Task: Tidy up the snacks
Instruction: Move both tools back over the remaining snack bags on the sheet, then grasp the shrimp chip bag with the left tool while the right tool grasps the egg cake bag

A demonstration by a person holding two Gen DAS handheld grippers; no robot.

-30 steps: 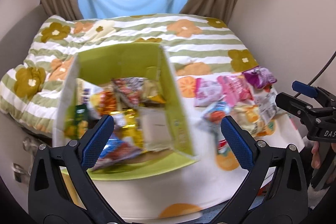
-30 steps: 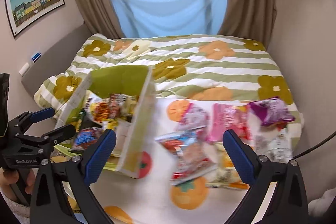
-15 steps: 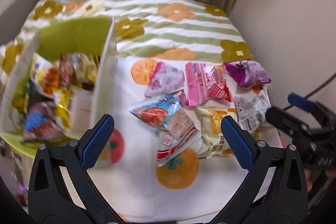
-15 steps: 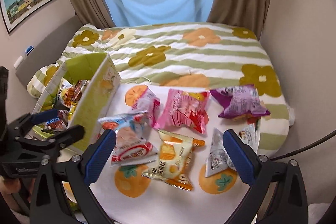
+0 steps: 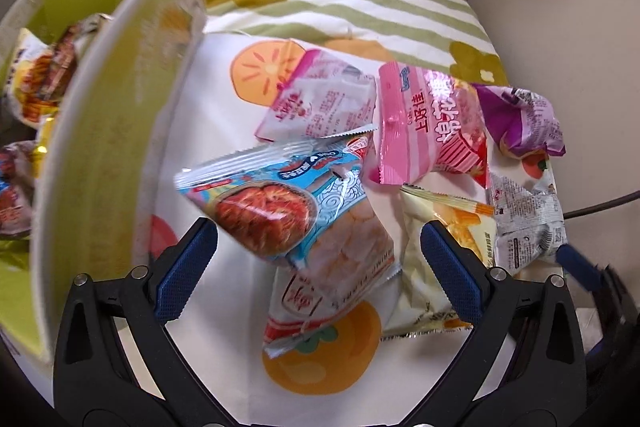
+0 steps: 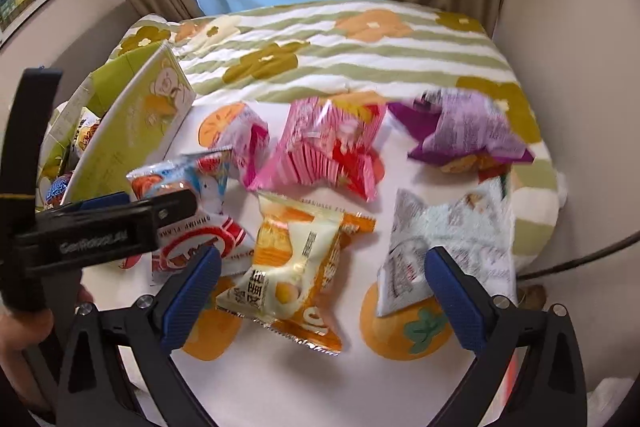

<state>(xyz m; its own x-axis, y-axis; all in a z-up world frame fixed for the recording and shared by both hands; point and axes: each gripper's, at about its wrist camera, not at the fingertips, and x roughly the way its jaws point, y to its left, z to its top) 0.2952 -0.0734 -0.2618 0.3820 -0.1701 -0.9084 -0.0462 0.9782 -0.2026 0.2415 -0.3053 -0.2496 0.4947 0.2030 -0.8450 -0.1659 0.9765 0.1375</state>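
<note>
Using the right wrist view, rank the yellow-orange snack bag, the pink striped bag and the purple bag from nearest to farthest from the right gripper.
Right gripper, jaws open:
1. Yellow-orange snack bag, directly between and just beyond the fingers.
2. Pink striped bag, farther back, centre of the white cloth.
3. Purple bag, far right, at the cloth's back edge.

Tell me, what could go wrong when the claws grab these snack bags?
The blue shrimp chip bag lies on top of the red-and-white bag, so the open left claw might pinch both or drag one along. The puffy yellow bag in front of the open right claw could slip out or get squashed.
</note>
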